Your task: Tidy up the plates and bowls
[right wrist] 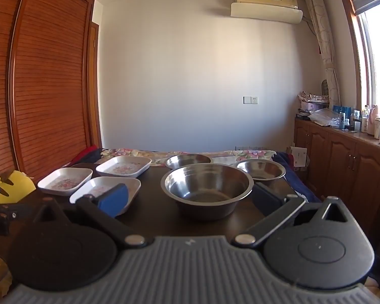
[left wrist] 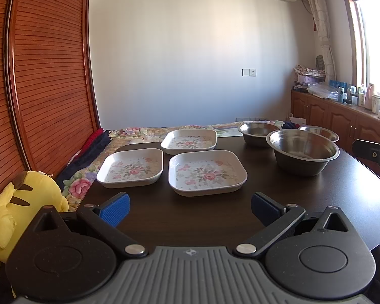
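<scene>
Dark table [left wrist: 304, 190] bearing three square floral plates and three steel bowls, seen from both wrist cameras. The plates occupy the left half: the near plate [left wrist: 207, 171] sits closest to the left gripper [left wrist: 190, 209], the left plate [left wrist: 131, 167] lies just beside it, and the far plate [left wrist: 189, 139] lies behind the two, close to both but separate. Each plate lies flat, cavity upward, and holds nothing but its printed flower pattern; being roughly square, none shows a clear long axis. The bowls occupy the right half: the large bowl [right wrist: 207, 190] stands upright nearest the right gripper [right wrist: 190, 198], with the rear bowl [right wrist: 188, 161] behind it and the small bowl [right wrist: 261, 169] to its right. All three open upward and appear empty. The left gripper hovers over the table's near edge, jaws spread wide, fingers pointing toward the near plate and grasping nothing. The right gripper likewise has its jaws wide apart, its fingers flanking the large bowl in view without gripping it. A yellow plush toy [left wrist: 20, 210] rests off the table's left edge, beside a floral bedspread [left wrist: 81, 185].
</scene>
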The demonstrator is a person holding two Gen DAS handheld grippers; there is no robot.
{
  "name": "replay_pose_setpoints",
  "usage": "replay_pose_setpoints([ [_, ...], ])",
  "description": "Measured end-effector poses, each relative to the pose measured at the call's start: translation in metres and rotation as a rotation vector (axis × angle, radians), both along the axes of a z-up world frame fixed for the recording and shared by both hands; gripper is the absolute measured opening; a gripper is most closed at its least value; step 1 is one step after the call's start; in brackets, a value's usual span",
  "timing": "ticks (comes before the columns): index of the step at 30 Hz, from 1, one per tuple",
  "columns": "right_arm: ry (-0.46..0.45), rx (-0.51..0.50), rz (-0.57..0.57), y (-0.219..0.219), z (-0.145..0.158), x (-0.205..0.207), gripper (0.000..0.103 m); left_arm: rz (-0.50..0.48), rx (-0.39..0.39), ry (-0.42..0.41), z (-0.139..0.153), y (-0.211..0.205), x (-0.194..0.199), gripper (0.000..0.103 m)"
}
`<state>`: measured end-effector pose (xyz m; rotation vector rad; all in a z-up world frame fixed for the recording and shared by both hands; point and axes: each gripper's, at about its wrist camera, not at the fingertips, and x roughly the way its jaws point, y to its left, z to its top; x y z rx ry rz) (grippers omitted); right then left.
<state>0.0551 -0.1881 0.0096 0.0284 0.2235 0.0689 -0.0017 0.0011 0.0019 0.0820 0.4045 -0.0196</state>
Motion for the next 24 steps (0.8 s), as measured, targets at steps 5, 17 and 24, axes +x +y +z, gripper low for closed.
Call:
replay_pose_setpoints([
  [5, 0.0, -0.001, -0.002, 0.0006, 0.0012, -0.0022, 0.103, 0.0, 0.0, -0.001, 0.0007, 0.0006, 0.0001, 0.103],
  [17, 0.004, 0.003, -0.004, 0.0007, 0.0016, -0.0035, 0.103, 0.0, 0.002, -0.002, 0.0016, 0.0014, 0.0003, 0.103],
  [24, 0.002, 0.001, -0.005, 0.0, 0.0021, -0.0032, 0.103, -0.001, 0.002, -0.002, 0.0022, 0.0018, 0.0003, 0.103],
])
